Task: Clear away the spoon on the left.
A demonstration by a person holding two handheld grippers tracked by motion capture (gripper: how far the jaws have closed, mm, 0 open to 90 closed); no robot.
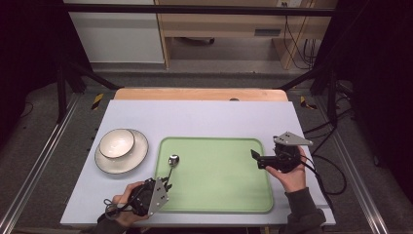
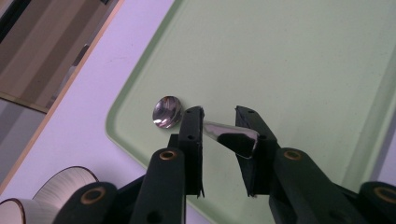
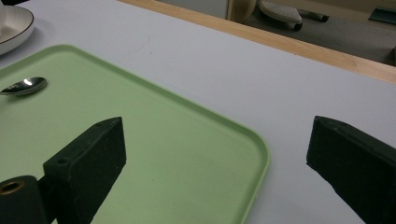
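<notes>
A metal spoon lies on the left part of the green tray, bowl end away from me. My left gripper is at the tray's near left edge. In the left gripper view its jaws stand apart around the spoon's handle, which rests on the tray; the spoon bowl lies just beyond the left jaw. My right gripper hovers over the tray's right edge, pointing left. Its jaws are wide open with nothing between them, and the spoon lies far off on the tray.
A white bowl sits on a white plate left of the tray, on the pale table cover. The bowl and plate lie close to the left gripper. Behind the cover runs the wooden table edge.
</notes>
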